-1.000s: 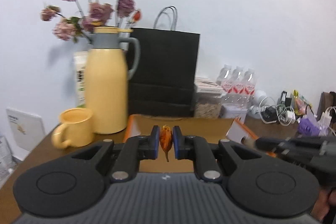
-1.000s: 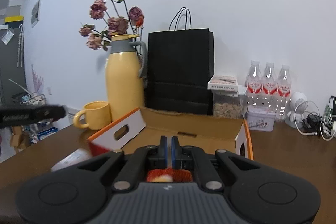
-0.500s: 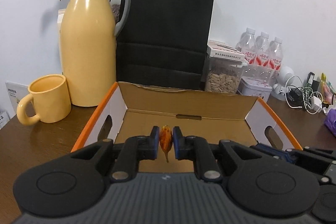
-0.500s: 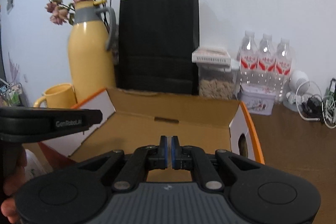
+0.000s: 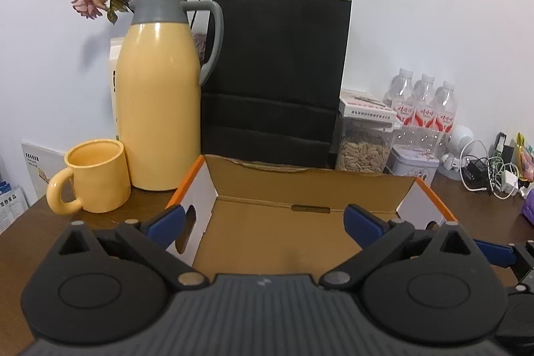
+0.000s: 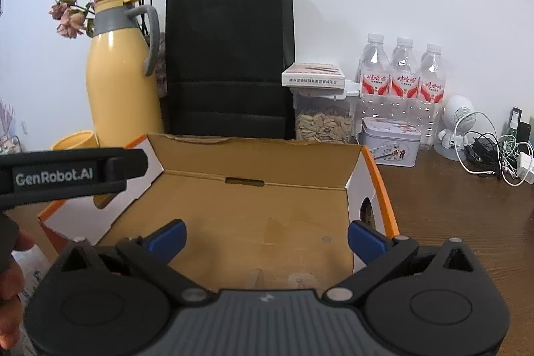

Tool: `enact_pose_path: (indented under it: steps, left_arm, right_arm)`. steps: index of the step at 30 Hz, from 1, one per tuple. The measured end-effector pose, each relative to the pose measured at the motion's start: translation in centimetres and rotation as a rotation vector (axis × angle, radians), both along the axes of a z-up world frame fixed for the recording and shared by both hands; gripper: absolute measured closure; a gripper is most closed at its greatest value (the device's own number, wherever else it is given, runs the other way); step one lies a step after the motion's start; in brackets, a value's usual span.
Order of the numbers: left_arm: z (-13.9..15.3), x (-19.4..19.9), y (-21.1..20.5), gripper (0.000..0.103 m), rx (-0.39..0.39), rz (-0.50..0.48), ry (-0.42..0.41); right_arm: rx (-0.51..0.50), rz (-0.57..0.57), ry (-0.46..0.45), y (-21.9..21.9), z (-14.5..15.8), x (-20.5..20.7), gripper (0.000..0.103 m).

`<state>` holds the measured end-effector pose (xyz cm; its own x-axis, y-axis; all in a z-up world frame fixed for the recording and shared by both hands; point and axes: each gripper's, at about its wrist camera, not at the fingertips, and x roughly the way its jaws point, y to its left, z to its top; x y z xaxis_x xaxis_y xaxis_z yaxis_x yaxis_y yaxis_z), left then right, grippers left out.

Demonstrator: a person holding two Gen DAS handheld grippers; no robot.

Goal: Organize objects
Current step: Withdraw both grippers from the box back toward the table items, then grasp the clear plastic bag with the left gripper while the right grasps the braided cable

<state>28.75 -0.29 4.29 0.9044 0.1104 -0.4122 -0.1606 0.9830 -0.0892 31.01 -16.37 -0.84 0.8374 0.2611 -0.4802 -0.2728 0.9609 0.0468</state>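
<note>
- One cardboard box (image 5: 310,189) on the table, before one black bag (image 5: 277,75).
- Left gripper (image 5: 263,224), right gripper (image 6: 265,239): jaws opening, nothing between, over the box.
- Three water bottles (image 6: 404,82), one jug (image 5: 160,109), one mug (image 5: 95,175).

box floor: near part of the cardboard box (image 6: 253,222) hidden behind the tongs' body in both views
mug (image 6: 75,139): mostly hidden behind the other tongs' arm
bottle labels (image 6: 404,85): print too small to read
hand (image 6: 10,289): cut off at left edge

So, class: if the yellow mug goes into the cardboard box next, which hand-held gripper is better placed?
Probably left: the left hand-held gripper, jaws opening and empty, sits nearer the yellow mug, beside the cardboard box.
</note>
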Motion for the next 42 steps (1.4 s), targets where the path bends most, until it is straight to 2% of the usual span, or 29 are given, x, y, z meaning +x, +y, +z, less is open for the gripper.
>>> enact_pose_path:
  steps: [6,11,14,19,31,38,42]
  left_arm:
    - [2.4,-2.9,0.4,0.000,-0.029,-0.035,-0.071]
    - [3.5,-7.0,1.1,0.000,-0.042,-0.057,-0.145]
    - [3.3,-9.3,1.9,0.000,-0.048,-0.064,-0.143]
    - [2.3,-12.8,3.2,0.000,-0.012,-0.048,-0.123]
    - [-2.4,-18.4,5.9,0.000,0.053,-0.045,0.028]
    - [-4.1,-20.3,7.2,0.000,0.013,-0.022,0.086]
    - [-4.4,-20.9,7.6,0.000,-0.005,-0.004,0.098]
  right_arm:
    - [0.024,-0.005,-0.064,-1.4,2.2,-2.2,0.000]
    - [0.053,-0.001,-0.159,-3.2,4.1,-6.2,0.000]
    - [0.048,0.003,-0.188,-4.1,4.5,-8.7,0.000]
    - [0.005,0.011,-0.195,-5.2,4.0,-12.5,0.000]
    - [-0.115,0.041,-0.043,-7.7,-0.5,-18.2,0.000]
    - [-0.136,0.087,0.092,-9.0,-3.4,-19.9,0.000]
    - [-0.142,0.107,0.139,-9.0,-4.4,-19.8,0.000]
